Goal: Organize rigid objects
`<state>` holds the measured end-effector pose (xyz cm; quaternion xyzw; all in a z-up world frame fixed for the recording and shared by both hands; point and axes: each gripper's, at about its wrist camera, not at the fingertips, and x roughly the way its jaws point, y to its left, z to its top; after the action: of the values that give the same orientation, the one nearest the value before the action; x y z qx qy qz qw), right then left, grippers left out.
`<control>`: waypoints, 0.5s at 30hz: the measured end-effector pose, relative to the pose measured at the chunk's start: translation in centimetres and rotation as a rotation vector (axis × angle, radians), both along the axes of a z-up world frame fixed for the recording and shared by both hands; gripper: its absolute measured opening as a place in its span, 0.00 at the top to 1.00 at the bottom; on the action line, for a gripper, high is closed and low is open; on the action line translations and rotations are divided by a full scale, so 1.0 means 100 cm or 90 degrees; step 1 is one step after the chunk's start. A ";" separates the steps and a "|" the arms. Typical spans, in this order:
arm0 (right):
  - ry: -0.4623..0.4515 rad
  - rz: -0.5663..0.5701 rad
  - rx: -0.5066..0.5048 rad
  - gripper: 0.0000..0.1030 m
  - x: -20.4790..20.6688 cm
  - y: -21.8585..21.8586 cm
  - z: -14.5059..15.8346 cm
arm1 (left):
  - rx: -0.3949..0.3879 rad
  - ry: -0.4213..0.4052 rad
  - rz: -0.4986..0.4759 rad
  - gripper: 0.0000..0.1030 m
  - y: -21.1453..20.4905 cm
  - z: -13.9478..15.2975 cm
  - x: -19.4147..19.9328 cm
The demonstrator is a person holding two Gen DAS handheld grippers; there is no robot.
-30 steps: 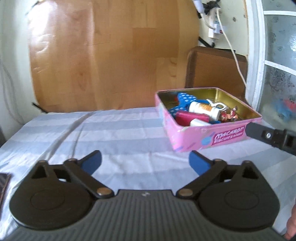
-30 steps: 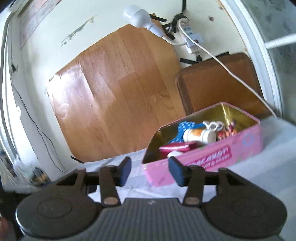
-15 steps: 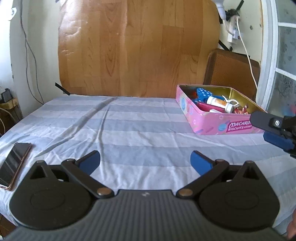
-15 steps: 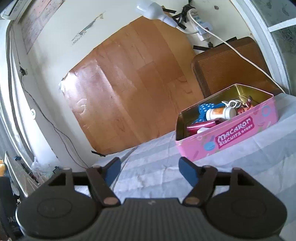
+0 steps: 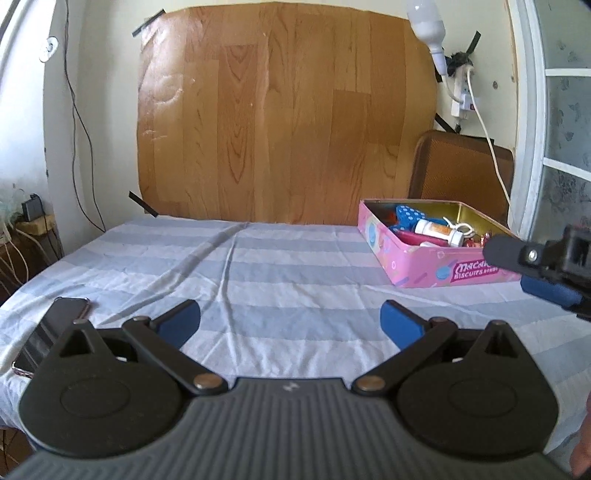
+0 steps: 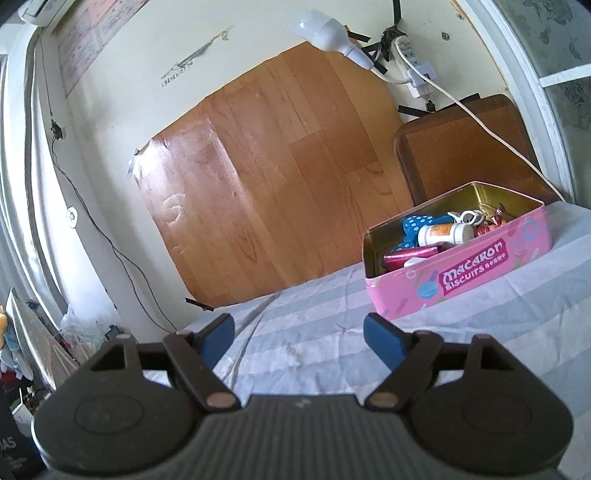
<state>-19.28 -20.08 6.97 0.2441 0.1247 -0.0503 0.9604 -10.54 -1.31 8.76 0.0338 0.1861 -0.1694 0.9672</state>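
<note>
A pink macaron biscuit tin (image 5: 436,264) stands open at the far right of the striped tablecloth (image 5: 280,273). It holds a white bottle (image 5: 437,231), a blue dotted item (image 5: 408,215), a magenta tube and wrapped sweets. The tin also shows in the right wrist view (image 6: 465,275), with the white bottle (image 6: 445,233) inside. My left gripper (image 5: 290,320) is open and empty, well back from the tin. My right gripper (image 6: 299,336) is open and empty, above the cloth to the tin's left; its fingers (image 5: 546,290) show at the right edge of the left wrist view.
A phone (image 5: 51,332) lies at the cloth's near left edge. A wood-pattern sheet (image 5: 284,122) is taped to the wall behind. A brown chair back (image 5: 461,173) stands behind the tin. A cable and a bulb (image 5: 426,22) hang at the upper right.
Both grippers have pulled back and away from the tin, which now looks smaller and farther. The right gripper's jaws have opened wider. The phone has come into the left view.
</note>
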 end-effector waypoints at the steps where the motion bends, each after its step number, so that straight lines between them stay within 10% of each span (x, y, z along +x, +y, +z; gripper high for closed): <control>1: 0.000 0.002 -0.001 0.22 0.000 0.002 0.000 | -0.002 0.000 0.003 0.00 0.001 0.001 -0.001; 15: -0.003 -0.001 -0.011 0.20 -0.009 0.005 -0.004 | 0.012 -0.027 0.041 0.00 -0.006 0.005 -0.010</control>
<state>-20.22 -19.55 6.60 0.2362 0.1219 -0.0514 0.9626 -11.51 -1.94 9.28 0.0408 0.1679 -0.1356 0.9756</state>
